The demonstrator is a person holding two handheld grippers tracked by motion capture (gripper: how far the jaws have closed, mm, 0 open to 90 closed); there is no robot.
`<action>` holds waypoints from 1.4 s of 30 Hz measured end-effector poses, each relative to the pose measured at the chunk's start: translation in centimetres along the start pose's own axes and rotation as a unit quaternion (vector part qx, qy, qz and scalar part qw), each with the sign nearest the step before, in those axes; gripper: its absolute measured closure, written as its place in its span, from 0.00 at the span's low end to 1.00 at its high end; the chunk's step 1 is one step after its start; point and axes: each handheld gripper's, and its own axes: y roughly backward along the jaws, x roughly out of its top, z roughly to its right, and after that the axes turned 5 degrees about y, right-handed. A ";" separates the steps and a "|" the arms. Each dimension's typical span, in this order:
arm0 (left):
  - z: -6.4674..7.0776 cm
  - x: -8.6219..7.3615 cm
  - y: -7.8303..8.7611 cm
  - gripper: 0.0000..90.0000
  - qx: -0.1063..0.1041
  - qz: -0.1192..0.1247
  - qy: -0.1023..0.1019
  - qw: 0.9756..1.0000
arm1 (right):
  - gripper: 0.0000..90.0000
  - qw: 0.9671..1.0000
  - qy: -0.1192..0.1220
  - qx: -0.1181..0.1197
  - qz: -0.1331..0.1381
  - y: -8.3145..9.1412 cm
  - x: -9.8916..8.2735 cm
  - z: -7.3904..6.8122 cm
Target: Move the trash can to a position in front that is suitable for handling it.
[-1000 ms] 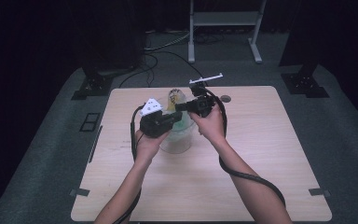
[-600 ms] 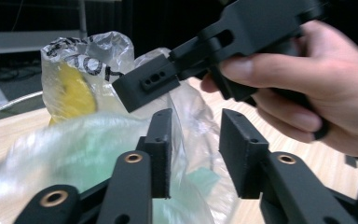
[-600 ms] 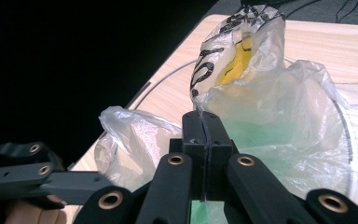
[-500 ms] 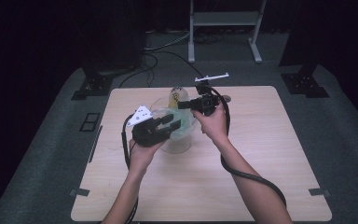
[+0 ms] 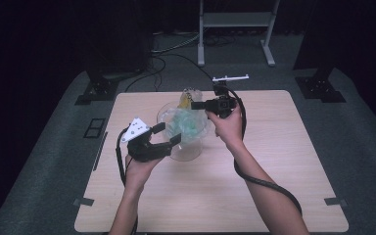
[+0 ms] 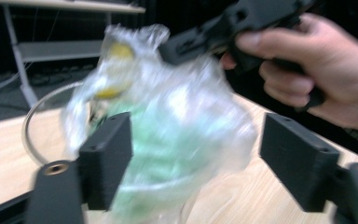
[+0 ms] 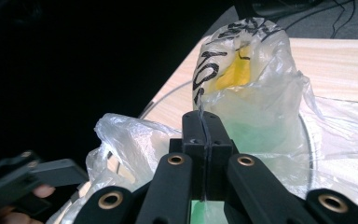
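A clear plastic bag (image 5: 188,122) with green and yellow contents sits in a glass bowl (image 5: 164,115) near the table's middle. My right gripper (image 5: 196,104) is at the bag's top on the far side, shut on a fold of its film. In the right gripper view the jaws (image 7: 204,126) meet on the thin plastic, with black writing on the bag (image 7: 247,79) beyond. My left gripper (image 5: 169,134) is open just left of the bowl, its fingers not touching it. In the left gripper view the blurred bag (image 6: 168,121) lies beyond my open left gripper (image 6: 200,158).
The bowl stands on a wooden table (image 5: 284,161) with free room right and in front. A white bracket (image 5: 230,77) lies at the far edge. Behind are a white metal stand (image 5: 235,19), black stand bases (image 5: 95,90) and floor cables.
My left gripper has drawn back from the bag, toward the person and leftward, and now stands open. The right gripper has kept its hold on the bag's top and shifted slightly.
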 end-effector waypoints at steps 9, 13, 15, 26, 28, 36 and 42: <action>-1.4 -0.7 1.5 0.16 0.012 0.002 0.023 1.000 | 1.00 0.999 -0.013 0.025 0.039 2.1 0.1 0.1; -2.3 -1.1 1.9 0.13 0.001 0.009 0.061 0.998 | 1.00 0.998 -0.008 0.032 0.054 3.4 0.6 -0.2; -2.6 -1.2 2.0 0.09 0.005 0.011 0.069 0.998 | 1.00 0.997 -0.004 0.036 0.062 4.0 0.9 -0.5; -3.0 -1.7 1.5 0.09 0.009 -0.006 0.073 0.997 | 1.00 0.994 0.008 0.051 0.095 7.5 2.1 -0.7; -3.0 -1.7 1.5 0.09 0.010 -0.007 0.072 0.997 | 1.00 0.994 0.009 0.050 0.100 8.1 2.1 -0.6; -3.4 -2.0 1.5 0.09 0.019 -0.012 0.079 0.997 | 1.00 0.993 0.000 0.041 0.108 9.6 1.5 0.6; -3.5 -2.0 1.5 0.09 0.019 -0.012 0.080 0.997 | 1.00 0.992 -0.012 0.034 0.117 10.9 1.1 2.0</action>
